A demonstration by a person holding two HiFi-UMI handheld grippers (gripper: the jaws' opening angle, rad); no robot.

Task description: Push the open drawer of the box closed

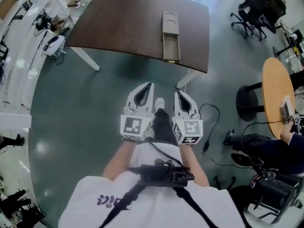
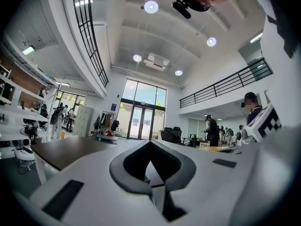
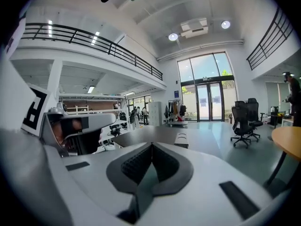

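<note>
On the dark brown table (image 1: 123, 23) lies a tan box (image 1: 171, 22), with its drawer (image 1: 171, 49) pulled out toward the table's near edge. Both grippers hang side by side over the floor, well short of the table and pointing at it. My left gripper (image 1: 148, 85) is shut and holds nothing, and so is my right gripper (image 1: 178, 94). In the left gripper view the left gripper (image 2: 150, 143) has its tips meeting, with the table (image 2: 70, 149) ahead to the left. In the right gripper view the right gripper (image 3: 151, 145) is also closed, and the box (image 3: 181, 138) sits far ahead on the table (image 3: 150, 135).
The table stands on white legs (image 1: 85, 58) on a grey-green floor. Black office chairs (image 1: 254, 11) stand at the far right. A round wooden table (image 1: 278, 94) and a seated person (image 1: 270, 146) are on the right. White desks (image 1: 28, 46) line the left. A cable (image 1: 211, 127) lies on the floor.
</note>
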